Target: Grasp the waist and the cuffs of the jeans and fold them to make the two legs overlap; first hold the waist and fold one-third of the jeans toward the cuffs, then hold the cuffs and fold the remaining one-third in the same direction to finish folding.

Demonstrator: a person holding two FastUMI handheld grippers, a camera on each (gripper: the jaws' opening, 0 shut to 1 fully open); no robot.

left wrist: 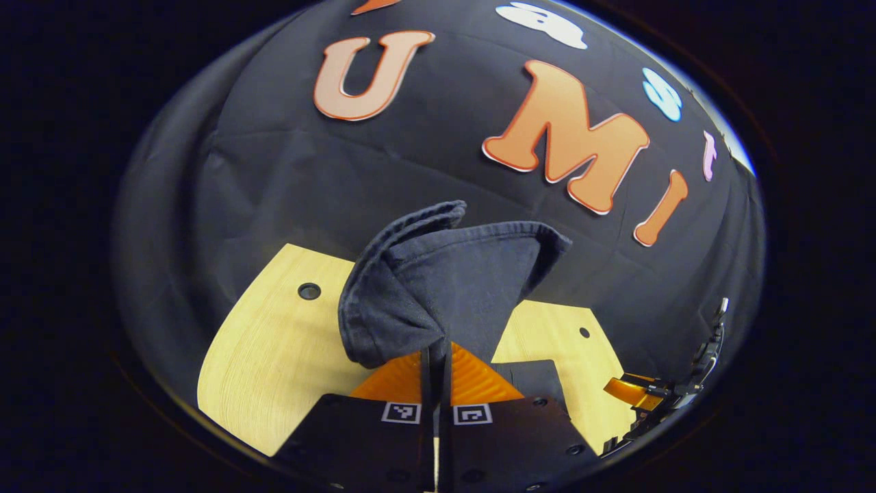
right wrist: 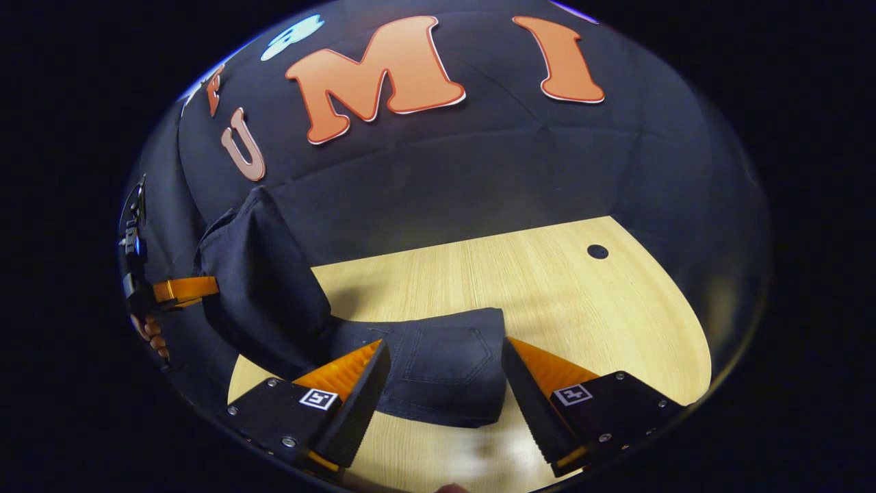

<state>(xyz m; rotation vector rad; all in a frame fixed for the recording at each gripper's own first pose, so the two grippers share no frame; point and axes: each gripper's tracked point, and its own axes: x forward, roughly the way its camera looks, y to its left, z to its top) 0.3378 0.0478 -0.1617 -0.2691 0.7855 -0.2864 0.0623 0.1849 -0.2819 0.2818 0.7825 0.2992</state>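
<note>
Dark blue jeans (left wrist: 438, 287) hang bunched from my left gripper (left wrist: 435, 356), which is shut on the cloth and holds it above the wooden table (left wrist: 274, 356). In the right gripper view the jeans (right wrist: 438, 366) lie on the table with a back pocket facing up, and one end rises at the left toward the other gripper (right wrist: 174, 291). My right gripper (right wrist: 445, 373) stands open, one finger on each side of the waist end, just above the cloth. The right gripper (left wrist: 643, 392) also appears at the far right of the left gripper view.
The light wooden table (right wrist: 547, 287) has small round holes (right wrist: 597, 251) near its back edge. Black cloth walls close in behind the table. A hand (right wrist: 154, 335) holds the left gripper at the left edge of the right gripper view.
</note>
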